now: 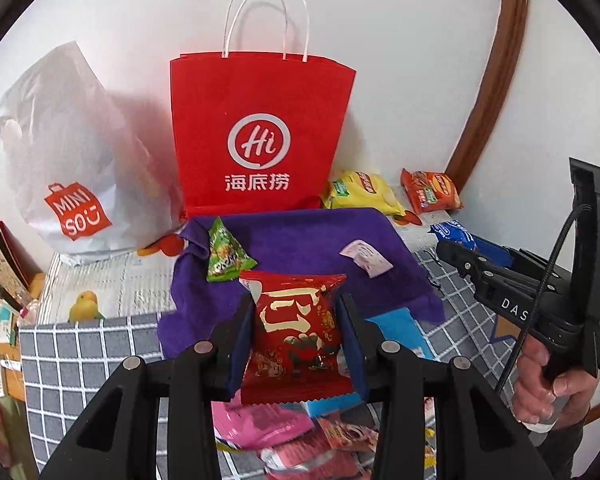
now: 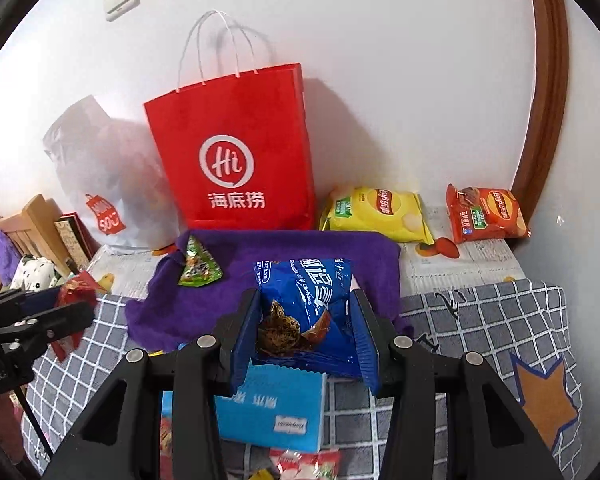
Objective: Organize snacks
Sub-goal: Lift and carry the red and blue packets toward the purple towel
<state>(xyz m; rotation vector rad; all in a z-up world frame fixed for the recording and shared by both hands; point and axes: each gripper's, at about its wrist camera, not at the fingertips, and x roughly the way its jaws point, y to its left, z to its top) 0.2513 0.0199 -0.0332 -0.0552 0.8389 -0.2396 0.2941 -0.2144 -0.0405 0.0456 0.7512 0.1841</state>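
Against the white wall a red paper carrier bag (image 1: 260,132) waits behind the purple cloth (image 1: 300,240), seemingly for sorting, while the left gripper (image 1: 298,332) pinches a red foil snack packet (image 1: 296,328) and the right gripper (image 2: 306,328) pinches a blue cookie packet (image 2: 304,304).

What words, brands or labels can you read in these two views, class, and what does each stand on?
"Hi" and "海底捞": red paper carrier bag.
"MINISO": white plastic bag.
"Chocolate chip Cookies": blue cookie packet held in the right gripper.
"DAS": black body of the right gripper, cut off.
Large gold character on the red snack packet in the left gripper: not legible.
Yellow and orange crisp bags: too small.
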